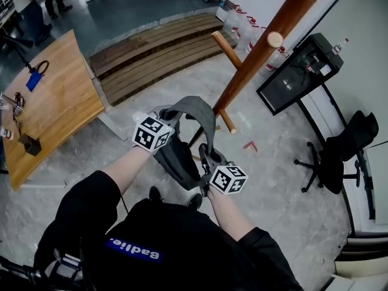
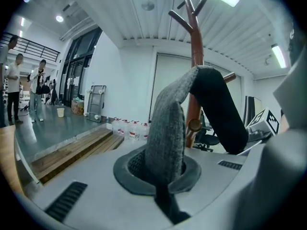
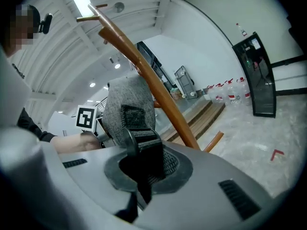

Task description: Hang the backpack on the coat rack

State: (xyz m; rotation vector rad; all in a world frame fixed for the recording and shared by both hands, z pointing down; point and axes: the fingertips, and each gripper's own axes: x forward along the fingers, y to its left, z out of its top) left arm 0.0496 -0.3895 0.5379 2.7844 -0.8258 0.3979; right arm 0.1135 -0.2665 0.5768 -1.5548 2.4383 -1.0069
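Note:
A dark grey backpack (image 1: pixel 179 157) hangs between my two grippers, low in front of the person. Its grey padded strap (image 1: pixel 193 107) arches from one gripper to the other. My left gripper (image 1: pixel 159 130) is shut on one end of the strap (image 2: pixel 167 128), which rises out of its jaws. My right gripper (image 1: pixel 210 165) is shut on the other end, on the black webbing and buckle (image 3: pixel 140 145). The wooden coat rack (image 1: pixel 257 50) stands just beyond the backpack, with pegs (image 1: pixel 227 50) sticking out toward me. Its top forks (image 2: pixel 190 11) show above the strap.
A wooden table (image 1: pixel 56 99) stands at the left and a low wooden platform (image 1: pixel 159 46) behind the rack. A black cabinet (image 1: pixel 298 73) and an office chair (image 1: pixel 341 156) are at the right. Water bottles (image 1: pixel 247 30) line the wall. People (image 1: pixel 29 8) stand far back.

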